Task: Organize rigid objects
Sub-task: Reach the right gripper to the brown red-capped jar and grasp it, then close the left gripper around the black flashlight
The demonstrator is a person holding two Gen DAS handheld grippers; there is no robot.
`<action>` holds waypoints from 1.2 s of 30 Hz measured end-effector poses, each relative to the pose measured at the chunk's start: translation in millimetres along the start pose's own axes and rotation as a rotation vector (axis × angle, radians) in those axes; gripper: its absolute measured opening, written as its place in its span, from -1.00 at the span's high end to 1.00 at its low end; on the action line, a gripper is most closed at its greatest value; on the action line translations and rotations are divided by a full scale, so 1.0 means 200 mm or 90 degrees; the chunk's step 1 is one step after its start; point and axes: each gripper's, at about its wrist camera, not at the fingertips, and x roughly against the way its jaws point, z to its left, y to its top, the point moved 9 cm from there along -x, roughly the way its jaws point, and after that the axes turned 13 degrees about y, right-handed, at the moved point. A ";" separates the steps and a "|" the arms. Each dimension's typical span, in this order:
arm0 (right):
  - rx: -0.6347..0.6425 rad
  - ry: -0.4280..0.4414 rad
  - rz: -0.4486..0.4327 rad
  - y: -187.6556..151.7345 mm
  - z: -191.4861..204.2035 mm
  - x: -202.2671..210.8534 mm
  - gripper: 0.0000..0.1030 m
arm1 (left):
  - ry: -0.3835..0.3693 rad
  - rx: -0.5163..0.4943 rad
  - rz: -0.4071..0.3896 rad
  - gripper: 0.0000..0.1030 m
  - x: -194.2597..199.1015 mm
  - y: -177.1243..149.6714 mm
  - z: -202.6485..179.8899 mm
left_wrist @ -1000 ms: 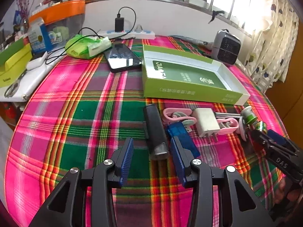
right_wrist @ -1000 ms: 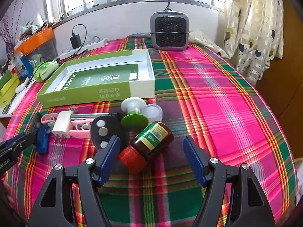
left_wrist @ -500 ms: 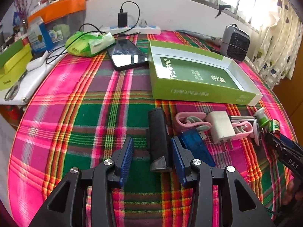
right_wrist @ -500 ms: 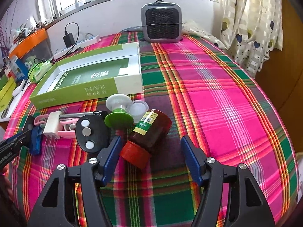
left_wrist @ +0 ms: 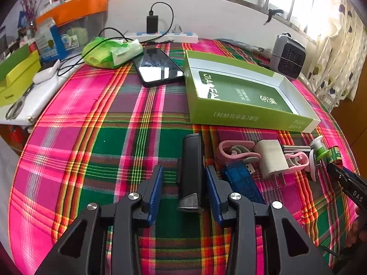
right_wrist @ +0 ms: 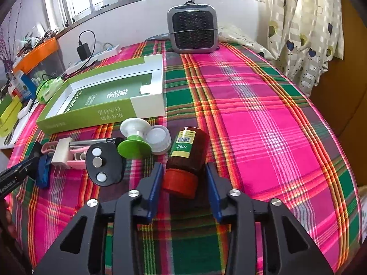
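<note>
A long black bar-shaped device lies on the plaid cloth between the fingers of my left gripper, which is open and straddles its near half. In the right wrist view a brown bottle with a red cap lies on its side between the fingers of my right gripper, also open around it. Beside them lie a blue USB stick, a white charger plug, pink clips, a black disc with round magnets and a green-and-white spool. An open green box sits behind.
A phone, a green tissue pack, a power strip and a grey heater stand at the back. Boxes, scissors and an orange-lidded bin crowd the left. The right half of the cloth is bare.
Both grippers have moved forward. The left one now has the black bar between its fingers; the right one has closed in around the bottle, which turned more end-on.
</note>
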 end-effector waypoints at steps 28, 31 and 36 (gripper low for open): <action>0.016 0.009 0.007 0.06 -0.05 -0.05 0.35 | 0.028 -0.023 0.006 0.55 -0.03 0.04 -0.02; 0.017 0.012 0.008 0.06 -0.05 -0.05 0.36 | 0.030 -0.026 0.006 0.55 -0.03 0.04 -0.02; 0.023 0.015 0.004 0.08 -0.04 -0.03 0.36 | 0.027 -0.033 0.002 0.55 -0.01 0.04 -0.04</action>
